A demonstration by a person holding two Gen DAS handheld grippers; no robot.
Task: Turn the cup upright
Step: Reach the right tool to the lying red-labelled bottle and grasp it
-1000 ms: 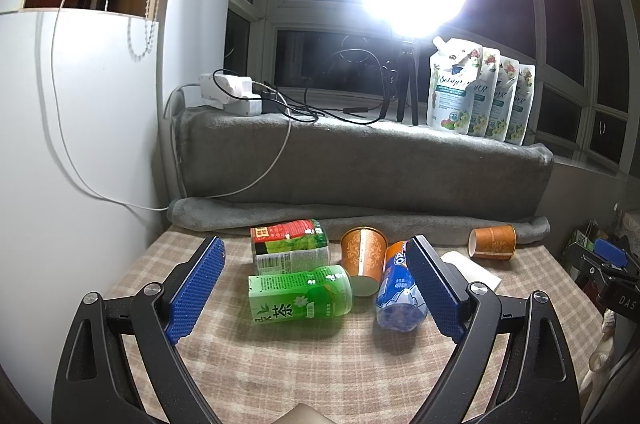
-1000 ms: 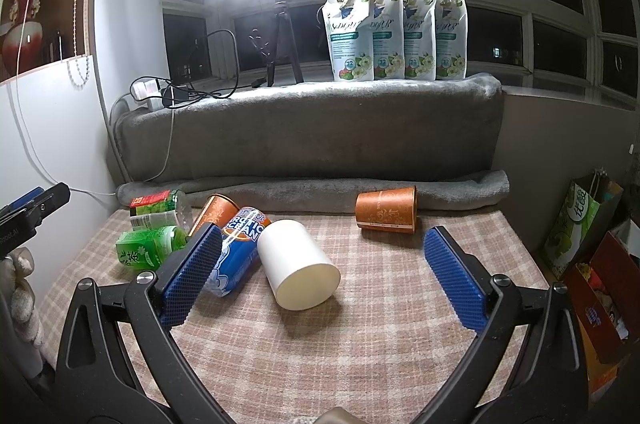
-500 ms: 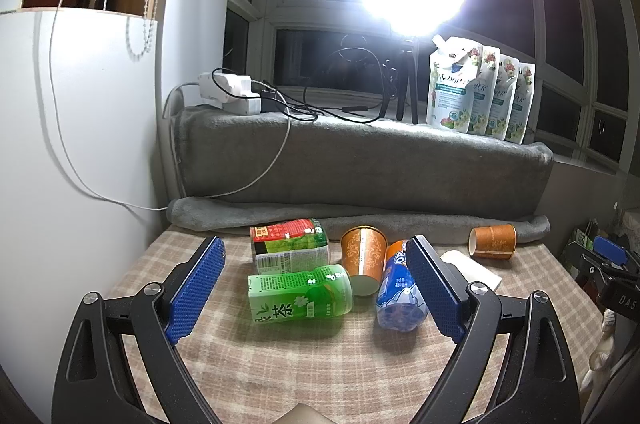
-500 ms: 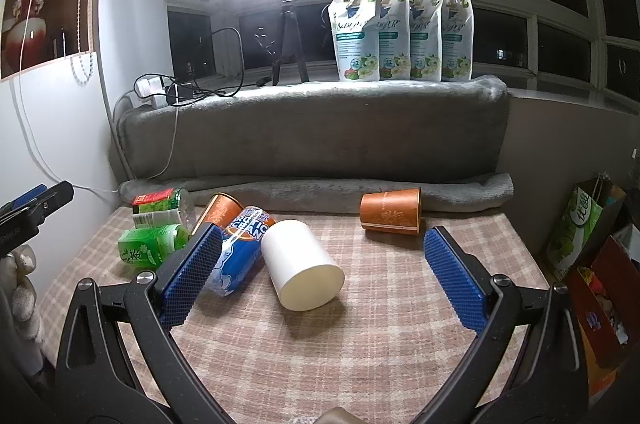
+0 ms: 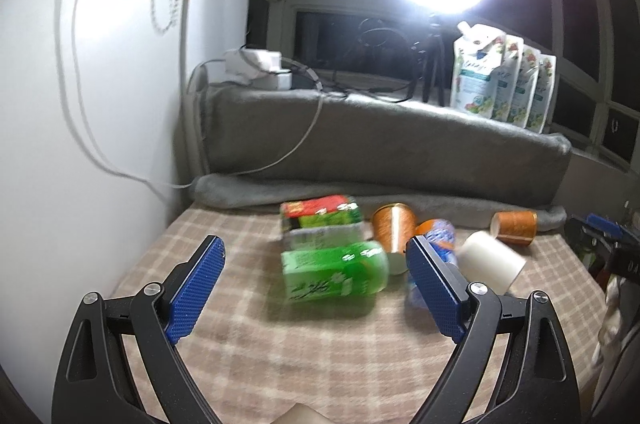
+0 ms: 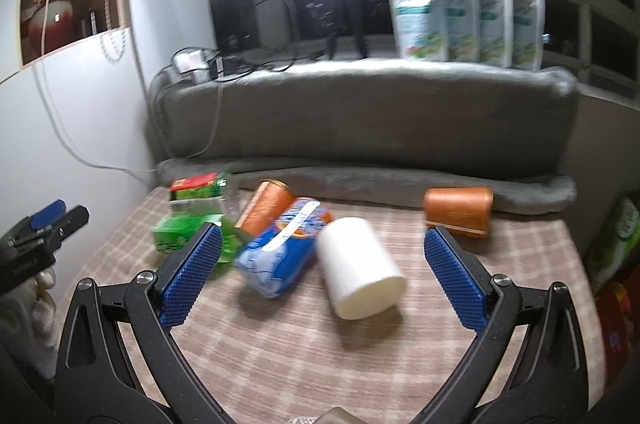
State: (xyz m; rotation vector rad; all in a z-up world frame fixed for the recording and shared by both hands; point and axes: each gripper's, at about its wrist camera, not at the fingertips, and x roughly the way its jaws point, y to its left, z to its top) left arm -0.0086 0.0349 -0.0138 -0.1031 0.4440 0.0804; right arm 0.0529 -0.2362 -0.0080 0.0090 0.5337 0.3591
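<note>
A white paper cup [image 6: 360, 266] lies on its side on the checked tablecloth, between and just beyond my right gripper's fingers; it also shows in the left wrist view [image 5: 490, 260]. An orange cup [image 6: 458, 209] lies on its side at the back right, also seen in the left wrist view [image 5: 514, 227]. A copper cup [image 5: 394, 230] lies among the bottles, also in the right wrist view [image 6: 266, 207]. My right gripper [image 6: 322, 274] is open and empty. My left gripper [image 5: 316, 288] is open and empty before the green bottle [image 5: 334, 276].
A red-labelled bottle [image 5: 320, 222] and a blue snack pack [image 6: 282, 252] lie beside the cups. A grey blanket roll [image 6: 360, 179] borders the table's back edge. A white wall [image 5: 80, 143] stands at the left. Bags [image 6: 616, 264] sit past the right edge.
Both grippers have moved forward and tilted down toward the table; the views are blurred. The white cup now sits closer between the right fingers. Nothing on the table has moved.
</note>
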